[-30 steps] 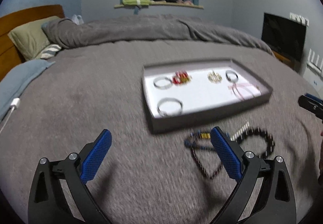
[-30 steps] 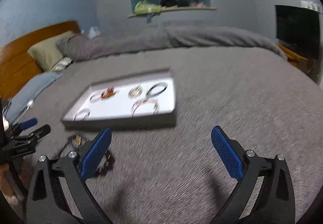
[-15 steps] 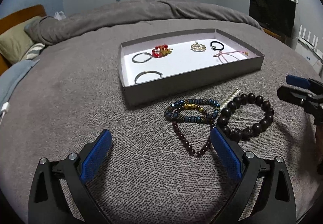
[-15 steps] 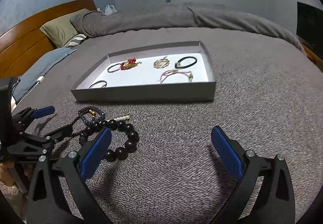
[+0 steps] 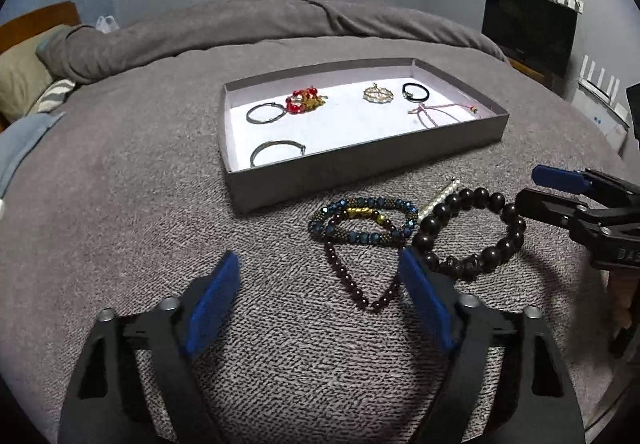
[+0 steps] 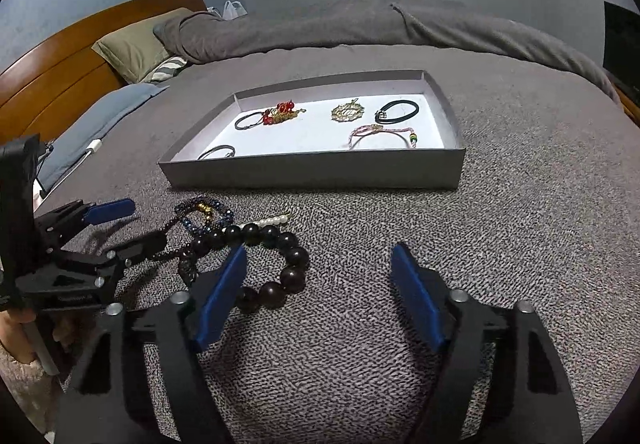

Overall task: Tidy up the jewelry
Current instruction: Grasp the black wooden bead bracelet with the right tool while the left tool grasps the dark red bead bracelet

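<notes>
Both tools part open, just been closing, nothing gripped: left tool (image 5: 320,294), right tool (image 6: 316,284). Loose bracelets on bed (image 5: 120,203) in front of tray (image 5: 360,167): big dark-bead bracelet (image 6: 280,264), blue-bead bracelet (image 5: 360,222), thin garnet strand (image 5: 352,284).

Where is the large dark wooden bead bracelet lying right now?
In both wrist views the large dark bead bracelet lies on the grey bedspread, outside the tray's near wall, right of the blue-and-gold beaded bracelet.
</notes>
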